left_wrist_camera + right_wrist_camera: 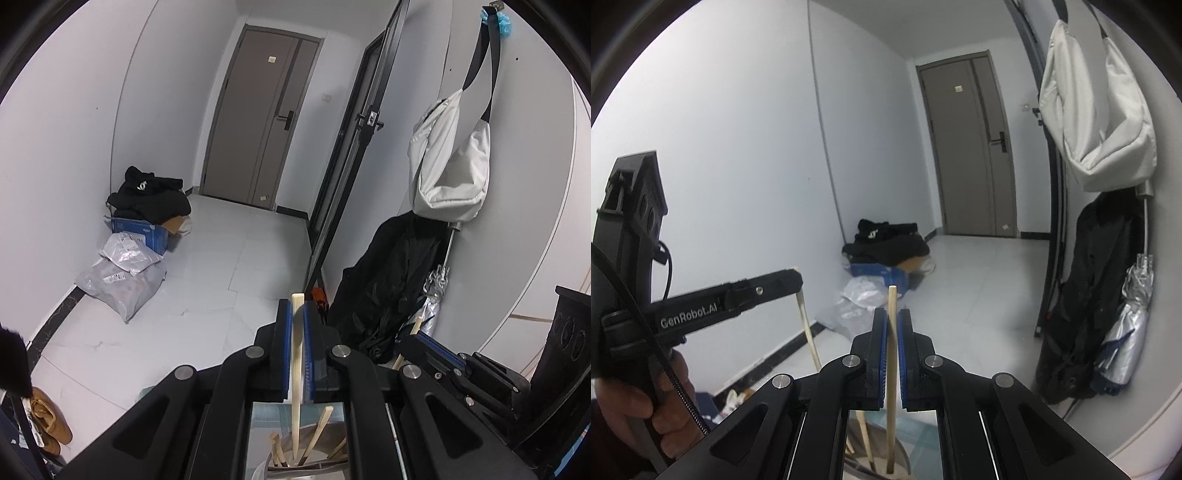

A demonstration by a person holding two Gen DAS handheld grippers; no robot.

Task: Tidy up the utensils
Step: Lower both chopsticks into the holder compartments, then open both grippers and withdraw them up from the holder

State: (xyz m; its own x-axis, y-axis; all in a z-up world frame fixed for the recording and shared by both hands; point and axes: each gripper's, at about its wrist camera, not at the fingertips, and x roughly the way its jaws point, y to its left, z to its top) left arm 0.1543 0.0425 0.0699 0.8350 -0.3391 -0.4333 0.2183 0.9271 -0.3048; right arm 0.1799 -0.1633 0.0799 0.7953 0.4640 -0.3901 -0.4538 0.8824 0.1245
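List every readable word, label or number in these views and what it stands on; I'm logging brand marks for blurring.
"GenRobot.AI": white print on the side of the left gripper, in the right wrist view.
White print on the blue box: too blurred to read.
Labels on the grey parcel bags: too small to read.
Light mark on the black clothing: unreadable.

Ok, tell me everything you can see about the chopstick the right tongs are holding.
The chopstick is a pale, plain wooden-looking stick, straight and slim with a squared top end. It stands nearly upright, clamped between the blue pads of the right tongs, its top poking above them. Its lower end reaches down into the round grey holder, beside other chopsticks there.
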